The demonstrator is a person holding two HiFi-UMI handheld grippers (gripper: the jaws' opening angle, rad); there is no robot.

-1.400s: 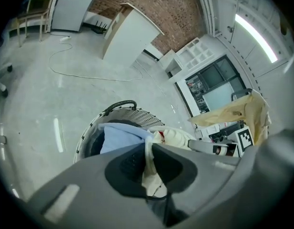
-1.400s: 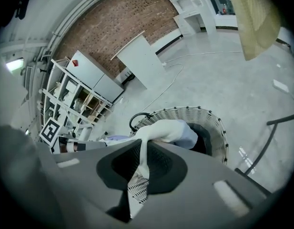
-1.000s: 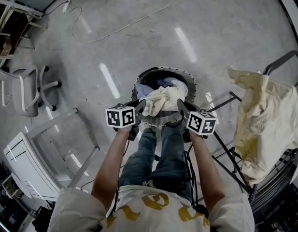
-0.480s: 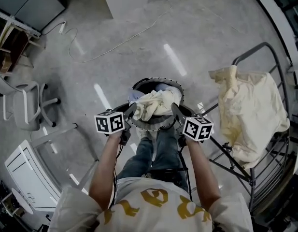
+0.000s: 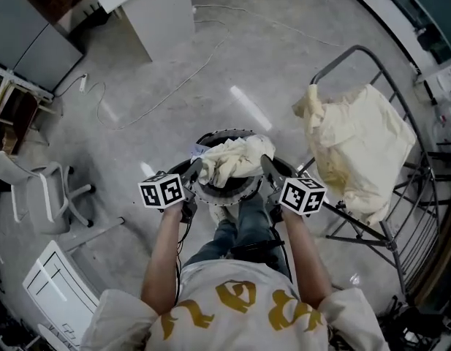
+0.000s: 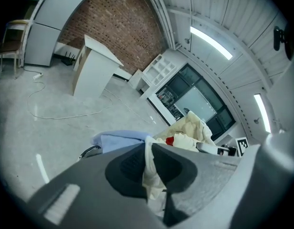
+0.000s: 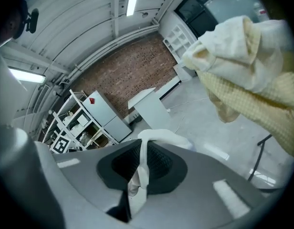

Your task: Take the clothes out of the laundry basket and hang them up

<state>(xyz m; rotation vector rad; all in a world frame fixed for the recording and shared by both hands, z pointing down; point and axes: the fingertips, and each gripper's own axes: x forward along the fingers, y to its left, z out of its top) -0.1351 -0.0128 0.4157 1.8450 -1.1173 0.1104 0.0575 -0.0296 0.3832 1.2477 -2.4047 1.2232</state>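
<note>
A cream garment [image 5: 232, 161] is bunched between my two grippers, lifted just above the round dark laundry basket [image 5: 210, 193]. My left gripper [image 5: 193, 170] is shut on its left side, and cream cloth [image 6: 152, 171] shows pinched between the jaws. My right gripper [image 5: 267, 165] is shut on the right side, with a white fold [image 7: 139, 174] caught in its jaws. A light blue garment [image 6: 119, 140] lies beside the cream one in the left gripper view. Another cream garment [image 5: 355, 146] hangs over the metal drying rack [image 5: 400, 119] on the right.
A white cabinet [image 5: 156, 4] stands at the top, with a cable [image 5: 152, 101] trailing over the concrete floor. An office chair [image 5: 35, 192] and a white unit [image 5: 53, 291] sit at the left. The person's jeans [image 5: 236, 229] show below the basket.
The head view has swung toward the drying rack, which now sits nearer the middle. Both grippers still hold the cream garment, raised slightly above the basket.
</note>
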